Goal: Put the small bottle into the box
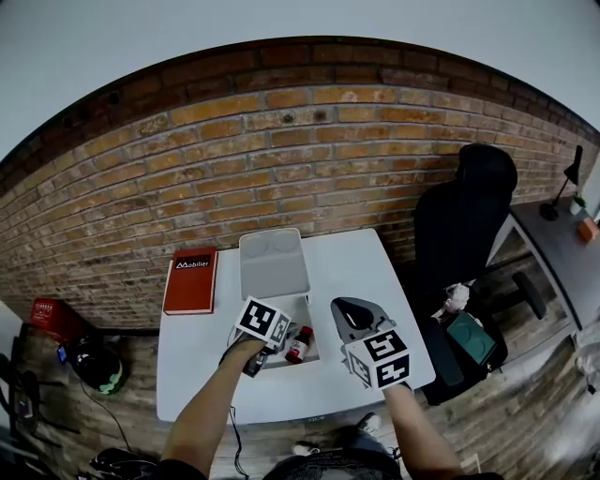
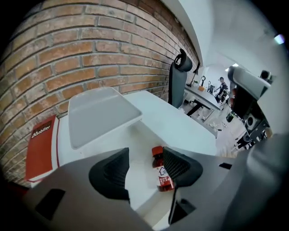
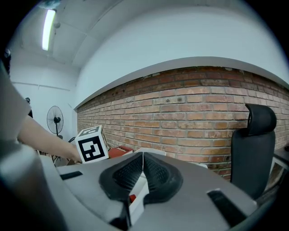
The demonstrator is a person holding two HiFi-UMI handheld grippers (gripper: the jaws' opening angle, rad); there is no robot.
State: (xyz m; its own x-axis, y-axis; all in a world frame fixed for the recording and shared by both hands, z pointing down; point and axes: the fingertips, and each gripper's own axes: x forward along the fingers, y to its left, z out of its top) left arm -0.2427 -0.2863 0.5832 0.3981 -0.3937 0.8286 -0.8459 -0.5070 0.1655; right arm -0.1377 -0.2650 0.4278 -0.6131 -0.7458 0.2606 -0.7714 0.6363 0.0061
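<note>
left gripper view: small bottle (image 2: pixel 161 173) between parted left gripper (image 2: pixel 144 158)

A red-brown brick wall (image 1: pixel 281 141) runs across the far side, with a plain white surface (image 1: pixel 281 23) above it. A white rectangular table (image 1: pixel 361 272) stands against the brick. To its right is a black high-backed office chair (image 1: pixel 464 211), and further right a grey desk (image 1: pixel 558 258) carries a black desk lamp (image 1: pixel 568 183). The floor is of brown wood planks (image 1: pixel 525 412). The right gripper view shows a lit fluorescent ceiling tube (image 3: pixel 47 29) and, at far left, a black pedestal fan (image 3: pixel 55 121).
</note>
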